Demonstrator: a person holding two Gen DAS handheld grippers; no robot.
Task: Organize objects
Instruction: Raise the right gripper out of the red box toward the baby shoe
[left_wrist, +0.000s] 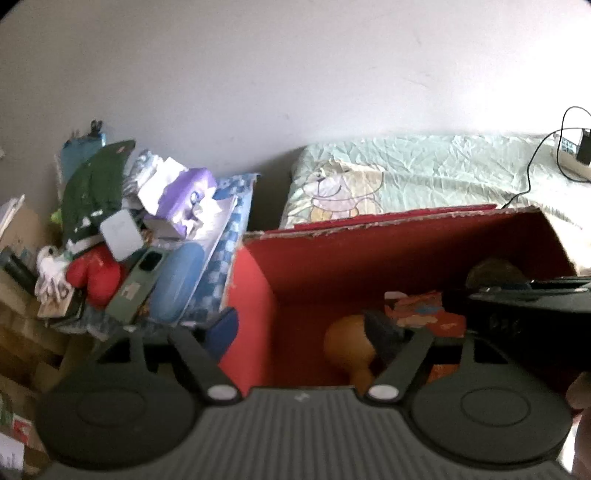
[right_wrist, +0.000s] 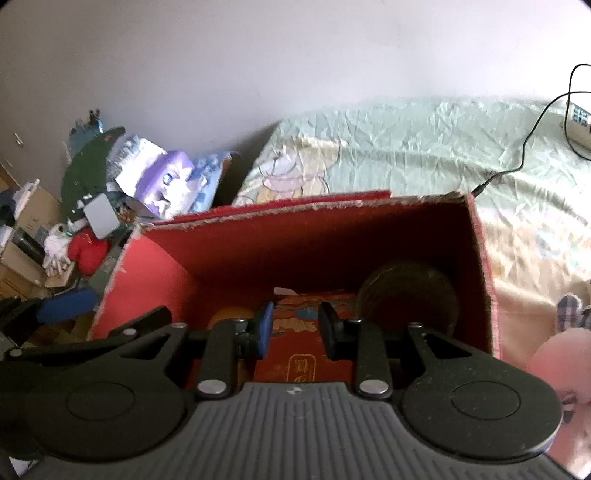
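A red cardboard box (left_wrist: 255, 280) stands open on the bed, also in the right wrist view (right_wrist: 147, 266). Inside lie an orange rounded object (left_wrist: 347, 350), a red printed packet (right_wrist: 299, 332) and a dark round object (right_wrist: 406, 295). My left gripper (left_wrist: 303, 332) is open wide over the box's left wall, one blue-padded finger (left_wrist: 221, 332) outside the box and the other finger (left_wrist: 384, 336) inside by the orange object. My right gripper (right_wrist: 295, 328) is open and empty inside the box above the printed packet.
A pile of clutter at the left holds a purple printed box (left_wrist: 188, 199), a red plush (left_wrist: 96, 277), a green phone case (left_wrist: 136, 288) and a blue case (left_wrist: 177, 280). The pale green bedsheet (right_wrist: 406, 147) lies beyond the box. A black cable (right_wrist: 524, 147) runs to a power strip (right_wrist: 580, 122).
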